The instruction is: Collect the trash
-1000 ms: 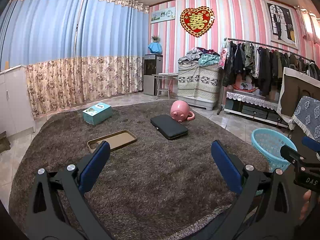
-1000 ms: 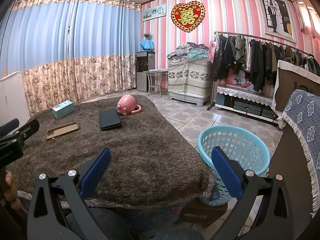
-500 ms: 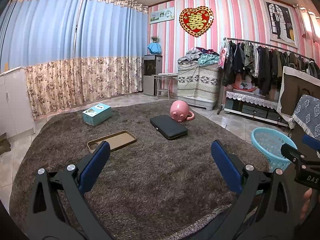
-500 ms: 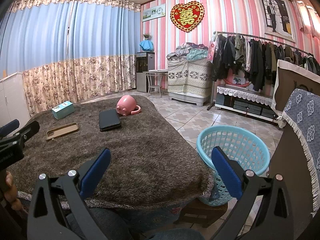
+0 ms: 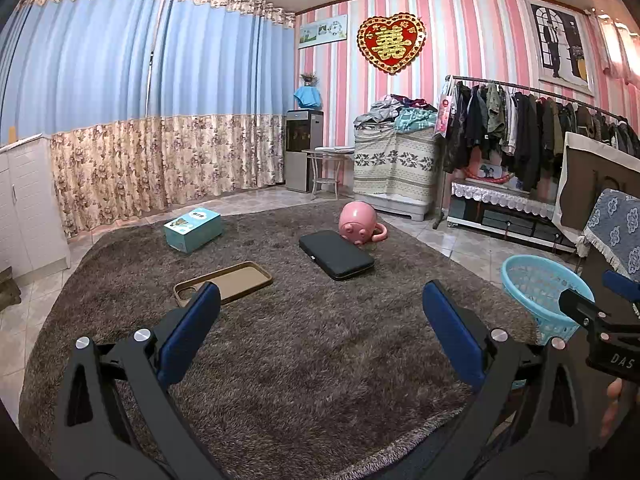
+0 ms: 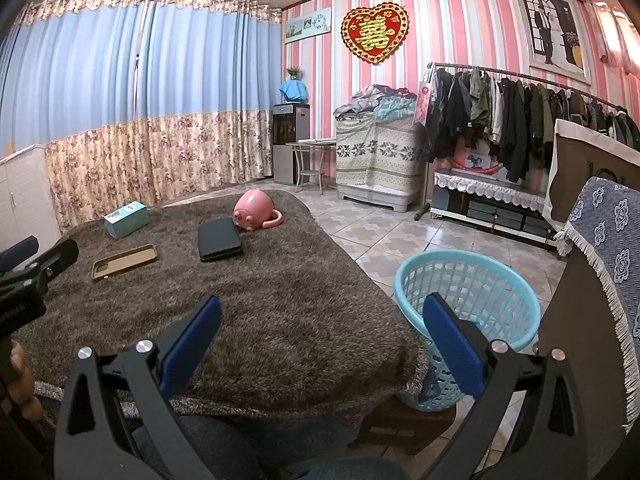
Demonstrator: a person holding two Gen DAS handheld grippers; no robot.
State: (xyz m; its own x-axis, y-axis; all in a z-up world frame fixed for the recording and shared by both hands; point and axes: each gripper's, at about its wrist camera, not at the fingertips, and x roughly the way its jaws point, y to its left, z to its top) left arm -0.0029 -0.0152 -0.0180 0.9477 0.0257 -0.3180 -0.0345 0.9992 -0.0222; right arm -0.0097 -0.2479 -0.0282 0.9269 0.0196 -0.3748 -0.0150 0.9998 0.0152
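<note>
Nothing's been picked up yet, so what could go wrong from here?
The flat tan phone case lies sunk in the shaggy brown rug, so an open left gripper may snag pile instead. The light blue mesh basket sits off the rug's edge beside the right gripper; a toss might miss.

The right gripper [image 6: 320, 334] was held with its blue-padded jaws spread wide and empty above the near edge of a shaggy brown rug [image 6: 280, 312]. On the rug, a teal box [image 6: 126, 220], a tan phone case [image 6: 124, 263], a black pouch [image 6: 219, 239] and a pink pig-shaped mug [image 6: 254, 211] tipped on its side were seen. A light blue basket [image 6: 466, 280] stood on the tiled floor just beside the rug's right edge. The left gripper [image 6: 30, 270] was glimpsed at the left margin.
</note>
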